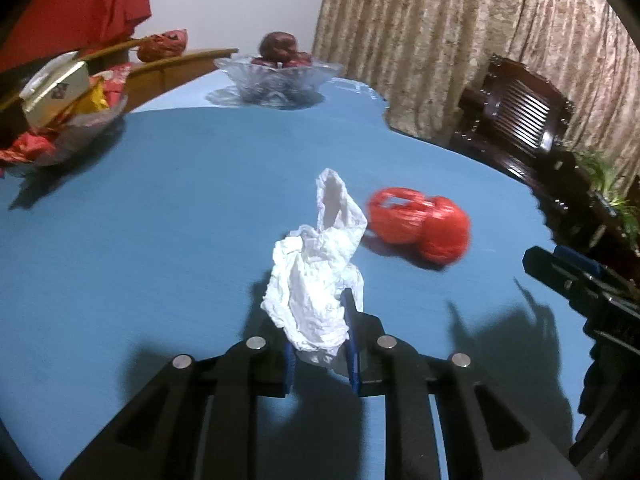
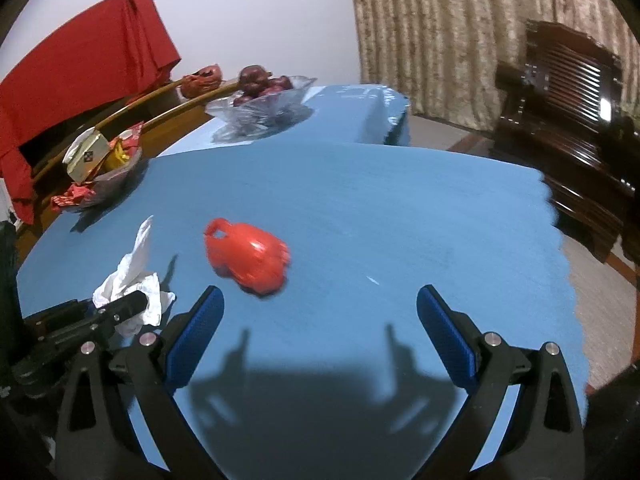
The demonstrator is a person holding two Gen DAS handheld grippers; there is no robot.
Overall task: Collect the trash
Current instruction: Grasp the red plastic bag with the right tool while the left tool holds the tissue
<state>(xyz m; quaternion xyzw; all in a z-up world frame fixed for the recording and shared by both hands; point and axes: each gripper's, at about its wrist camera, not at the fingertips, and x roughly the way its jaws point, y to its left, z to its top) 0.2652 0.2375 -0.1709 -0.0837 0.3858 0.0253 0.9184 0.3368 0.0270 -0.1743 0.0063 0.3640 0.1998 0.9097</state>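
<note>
**Right wrist: red bag ahead, jaws spread**

Right wrist view shows my right gripper (image 2: 320,320) spread wide and empty above the near edge of the blue table (image 2: 400,200); the red plastic bag (image 2: 246,258) lies just ahead and left of centre, long axis slanting left-far to right-near; my left gripper (image 1: 320,344) is clamped on the crumpled white tissue (image 1: 316,280); so the right is free and nearer, I judge.

beige curtain (image 1: 460,40), white wall (image 1: 232,0), dark wooden chair (image 1: 516,112)
</note>
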